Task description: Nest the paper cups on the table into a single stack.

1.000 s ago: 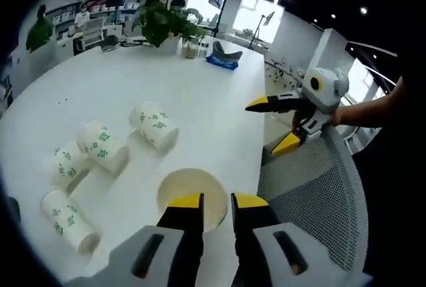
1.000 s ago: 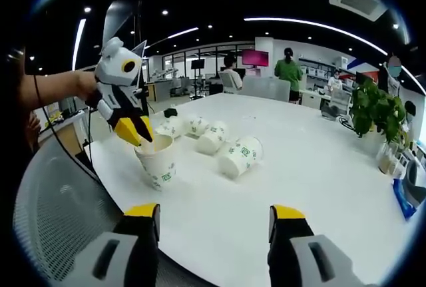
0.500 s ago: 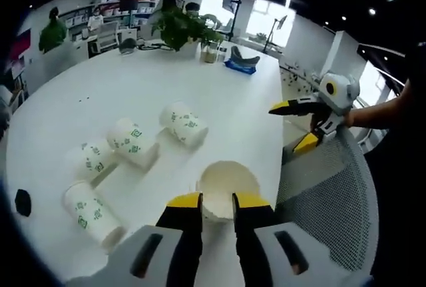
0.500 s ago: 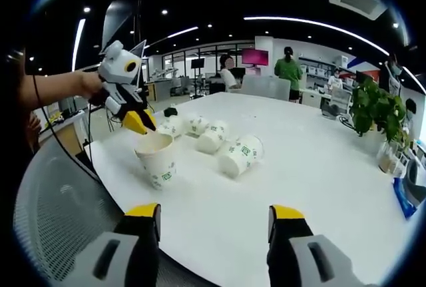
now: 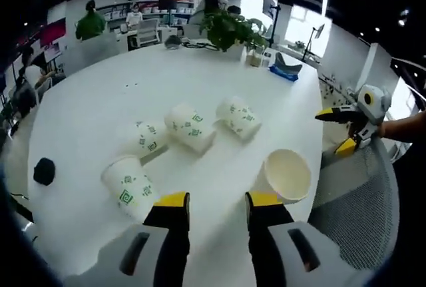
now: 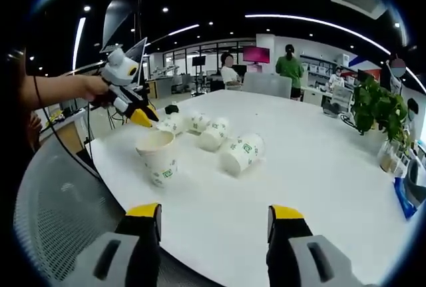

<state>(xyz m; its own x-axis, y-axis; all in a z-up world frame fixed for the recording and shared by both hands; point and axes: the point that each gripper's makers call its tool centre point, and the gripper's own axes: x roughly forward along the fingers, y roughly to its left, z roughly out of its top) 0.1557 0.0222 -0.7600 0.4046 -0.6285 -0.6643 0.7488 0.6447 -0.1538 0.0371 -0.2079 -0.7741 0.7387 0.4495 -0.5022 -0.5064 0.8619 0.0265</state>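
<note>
I see the upright paper cup [image 5: 287,175] at 3 o'clock of my left gripper [image 5: 213,202], jaws narrowly parted, gripping nothing. Four tipped cups [image 5: 191,127] lie in a row at 11 o'clock. Right gripper [image 6: 216,212] spread wide, empty, over the white table [image 6: 319,167].

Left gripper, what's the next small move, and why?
Probably ease the left gripper down onto the nearest lying cup and close on it. The gripper is open and empty, that cup lies just ahead of it, and the upright cup stands ready to receive it.
</note>
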